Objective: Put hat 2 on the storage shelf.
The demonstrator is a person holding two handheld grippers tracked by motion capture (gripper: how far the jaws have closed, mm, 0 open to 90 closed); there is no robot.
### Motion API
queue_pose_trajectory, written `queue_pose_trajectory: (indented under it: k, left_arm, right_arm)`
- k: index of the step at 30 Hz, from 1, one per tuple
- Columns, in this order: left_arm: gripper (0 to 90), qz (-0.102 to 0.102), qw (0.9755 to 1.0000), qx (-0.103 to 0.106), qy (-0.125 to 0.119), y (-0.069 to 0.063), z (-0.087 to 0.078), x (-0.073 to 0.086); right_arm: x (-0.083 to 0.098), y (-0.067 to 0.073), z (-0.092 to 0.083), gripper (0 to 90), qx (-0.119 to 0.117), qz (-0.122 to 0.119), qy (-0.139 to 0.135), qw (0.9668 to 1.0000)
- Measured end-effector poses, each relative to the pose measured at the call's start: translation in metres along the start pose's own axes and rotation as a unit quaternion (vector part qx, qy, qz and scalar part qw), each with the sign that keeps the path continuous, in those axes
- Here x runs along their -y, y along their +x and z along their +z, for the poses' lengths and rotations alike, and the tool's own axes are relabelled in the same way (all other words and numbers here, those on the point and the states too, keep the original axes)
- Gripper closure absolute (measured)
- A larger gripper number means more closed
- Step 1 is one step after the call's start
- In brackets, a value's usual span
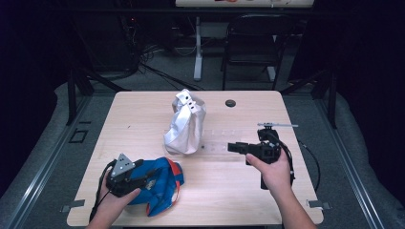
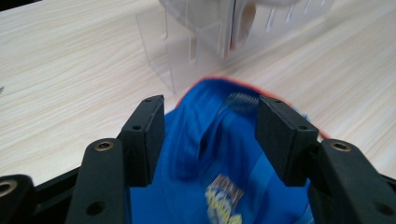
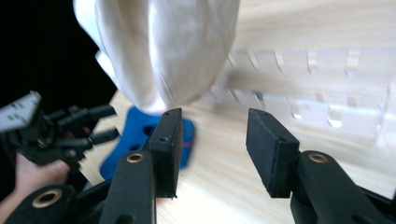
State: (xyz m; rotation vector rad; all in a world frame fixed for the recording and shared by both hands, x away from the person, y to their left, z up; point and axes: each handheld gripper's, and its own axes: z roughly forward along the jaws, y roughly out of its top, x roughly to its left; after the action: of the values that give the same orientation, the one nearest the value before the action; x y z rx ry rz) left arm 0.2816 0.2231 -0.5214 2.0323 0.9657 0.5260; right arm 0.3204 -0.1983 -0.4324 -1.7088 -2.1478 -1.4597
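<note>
L gripper (image 1: 149, 180) fingers wide open over blue fabric cap w/ orange trim (image 1: 162, 183) at tabletop (image 1: 143, 124) front-left, gripping nothing. R gripper (image 1: 234, 147) open, empty, near white cap (image 1: 184, 126) on clear acrylic rack (image 1: 222, 143). Likely next: re-grasp blue cap, hang it on rack.

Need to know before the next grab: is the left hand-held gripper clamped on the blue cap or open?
Open. The left hand-held gripper has its jaws spread apart over the blue cap; the fabric lies between them, clear of both pads.
</note>
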Motion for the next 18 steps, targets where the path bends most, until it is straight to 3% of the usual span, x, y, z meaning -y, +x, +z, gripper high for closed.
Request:
queue_pose_trajectory:
  k: [10,14,18]
  left_arm:
    - [43.3,-0.004,0.9995,0.028,0.013,-0.002,-0.003,0.014]
    - [43.3,-0.017,0.9986,0.047,0.016,-0.006,0.003,0.016]
    - [43.6,-0.004,0.9982,0.054,0.026,-0.015,0.012,0.018]
  right_arm:
    - [0.049,-0.014,0.009,56.7,0.026,-0.016,0.002,0.9995]
    - [0.062,-0.021,0.015,56.9,0.016,-0.004,-0.004,0.9999]
    - [0.072,-0.030,0.019,57.2,0.018,0.006,-0.018,0.9997]
